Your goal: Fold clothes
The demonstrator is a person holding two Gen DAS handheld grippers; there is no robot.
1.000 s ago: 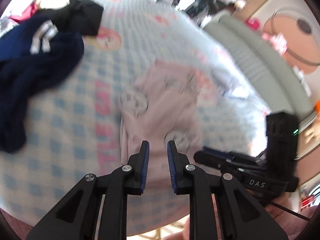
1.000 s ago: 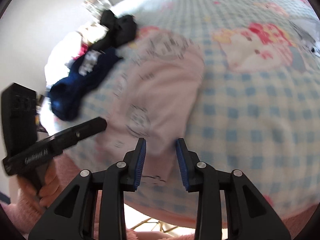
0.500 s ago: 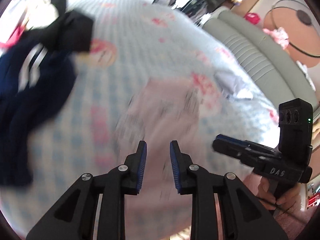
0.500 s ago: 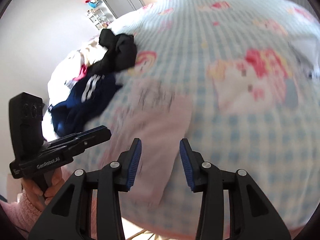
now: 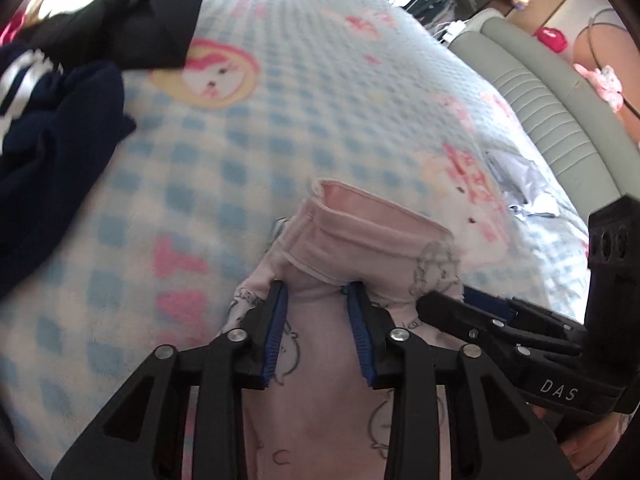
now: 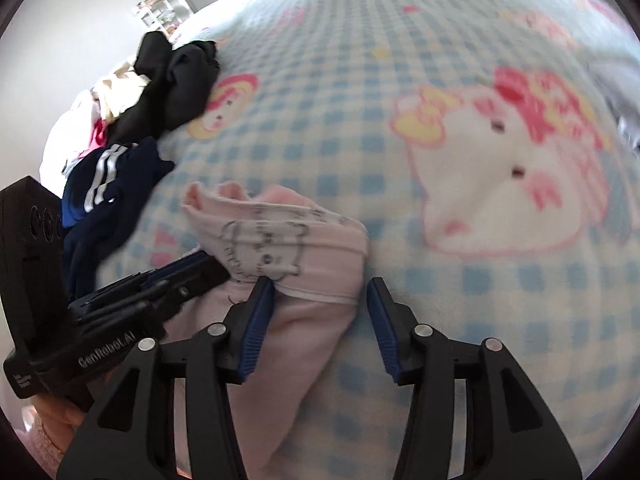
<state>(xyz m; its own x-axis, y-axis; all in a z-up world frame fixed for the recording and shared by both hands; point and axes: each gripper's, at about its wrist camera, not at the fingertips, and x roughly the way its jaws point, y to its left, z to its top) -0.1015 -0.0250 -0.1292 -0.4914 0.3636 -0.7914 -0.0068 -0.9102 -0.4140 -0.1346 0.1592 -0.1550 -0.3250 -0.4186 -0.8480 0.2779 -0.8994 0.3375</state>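
Observation:
A pale pink garment with line-drawn cartoon prints (image 5: 360, 248) lies on the checked blanket, its far end doubled back over itself. It also shows in the right wrist view (image 6: 288, 248). My left gripper (image 5: 316, 300) is open, its fingers astride the folded hem. My right gripper (image 6: 320, 292) is open wider, astride the hem's right corner. Each gripper shows in the other's view: the right one (image 5: 500, 320) and the left one (image 6: 160, 284).
A blue-and-white checked blanket (image 5: 300, 92) with cartoon prints covers the bed. A navy garment with white stripes (image 5: 52, 128) and a black garment (image 5: 132, 20) lie piled at the left. A grey padded headboard (image 5: 552, 92) runs along the right. A small crumpled pale cloth (image 5: 520, 184) lies near it.
Both grippers have dropped close to the pink garment, which is now doubled over with its hem between the fingers. Both sets of fingers have opened wider, the right most.

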